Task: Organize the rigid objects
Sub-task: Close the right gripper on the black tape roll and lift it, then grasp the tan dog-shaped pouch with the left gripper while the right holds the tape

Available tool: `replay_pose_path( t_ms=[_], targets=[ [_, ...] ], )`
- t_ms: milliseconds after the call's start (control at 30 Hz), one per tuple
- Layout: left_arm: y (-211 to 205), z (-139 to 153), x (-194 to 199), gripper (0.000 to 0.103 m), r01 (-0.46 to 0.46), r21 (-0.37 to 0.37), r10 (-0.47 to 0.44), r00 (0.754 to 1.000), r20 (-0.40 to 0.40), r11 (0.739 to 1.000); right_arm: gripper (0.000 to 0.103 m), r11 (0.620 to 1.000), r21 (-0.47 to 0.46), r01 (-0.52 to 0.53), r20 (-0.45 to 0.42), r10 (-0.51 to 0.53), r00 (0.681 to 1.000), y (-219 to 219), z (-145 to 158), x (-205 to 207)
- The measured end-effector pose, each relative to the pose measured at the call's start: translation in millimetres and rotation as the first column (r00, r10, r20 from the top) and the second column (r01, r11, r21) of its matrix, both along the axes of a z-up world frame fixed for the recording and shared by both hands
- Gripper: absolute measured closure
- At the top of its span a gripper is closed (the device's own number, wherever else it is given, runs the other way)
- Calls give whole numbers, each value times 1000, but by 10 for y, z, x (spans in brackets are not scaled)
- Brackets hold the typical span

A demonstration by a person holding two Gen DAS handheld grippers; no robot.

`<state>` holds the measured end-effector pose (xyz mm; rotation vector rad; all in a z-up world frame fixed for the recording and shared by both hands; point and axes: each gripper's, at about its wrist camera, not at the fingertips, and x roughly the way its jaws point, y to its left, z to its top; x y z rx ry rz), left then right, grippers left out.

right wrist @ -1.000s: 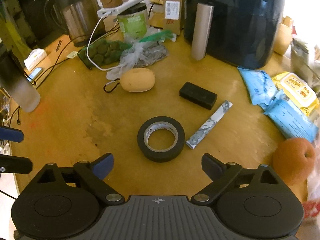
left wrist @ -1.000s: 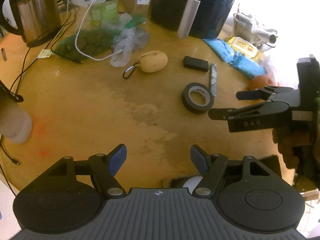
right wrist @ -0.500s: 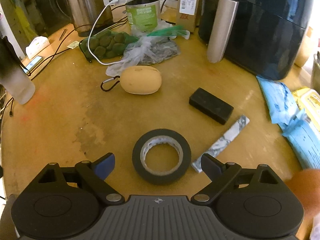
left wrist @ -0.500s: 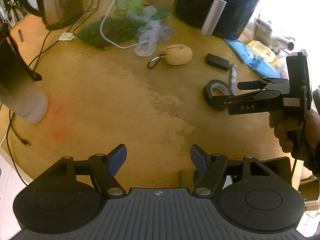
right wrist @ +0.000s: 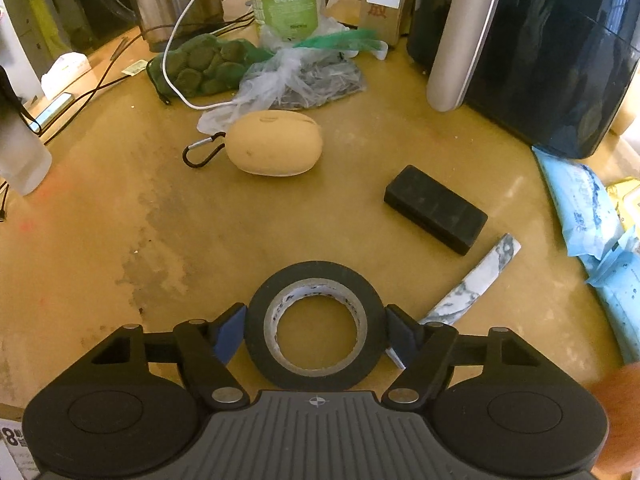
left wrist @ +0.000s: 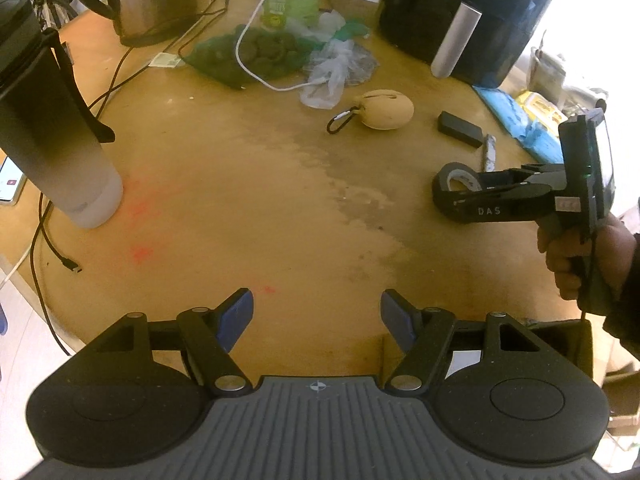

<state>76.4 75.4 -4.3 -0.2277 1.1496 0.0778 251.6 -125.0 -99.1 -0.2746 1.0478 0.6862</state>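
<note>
**Right claw closing around the black tape roll**

You are bringing the right gripper (right wrist: 314, 330) down over the black roll of tape with a white inner core (right wrist: 314, 322), which is lying flat on the worn yellow-brown wooden table (right wrist: 120, 220), near you and right of the table's middle. The roll is sitting between the two blue pads (right wrist: 230, 332), and the jaws are closing on it; the pads are standing right at its outer edge on both sides, but you are not lifting it, and whether they are already pressing is hard to tell.

Your left gripper (left wrist: 316, 316) is hovering over bare table to the left, its jaws standing partly open with nothing between them.

Just right of the roll a flat marbled white-and-grey strip (right wrist: 476, 284) is lying slantwise, with its near end tucked under the right finger. Farther off, a black rectangular block (right wrist: 436, 208) is resting apart from the strip. Farther left, a tan egg-shaped pouch with a black carabiner (right wrist: 274, 142) is lying on its own in front of the crumpled clear plastic bag (right wrist: 296, 80)
</note>
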Motion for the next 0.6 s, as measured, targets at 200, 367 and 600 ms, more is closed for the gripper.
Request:
replay_pose_path(
  t_ms=[200, 367, 600],
  targets=[
    [-40, 11, 16, 33, 21, 16, -21, 1000, 4, 1000, 27, 999, -29, -20, 29, 21, 999, 34, -22, -48],
    [-90, 50, 42, 33, 38, 23, -38, 999, 19, 999, 28, 999, -42, -13, 19, 14, 1000, 50, -20, -36],
    [-123, 93, 83, 33, 63, 34, -64, 997, 40, 997, 28, 1000, -22, 0, -7, 0, 1000, 0, 71, -81]
  ],
)
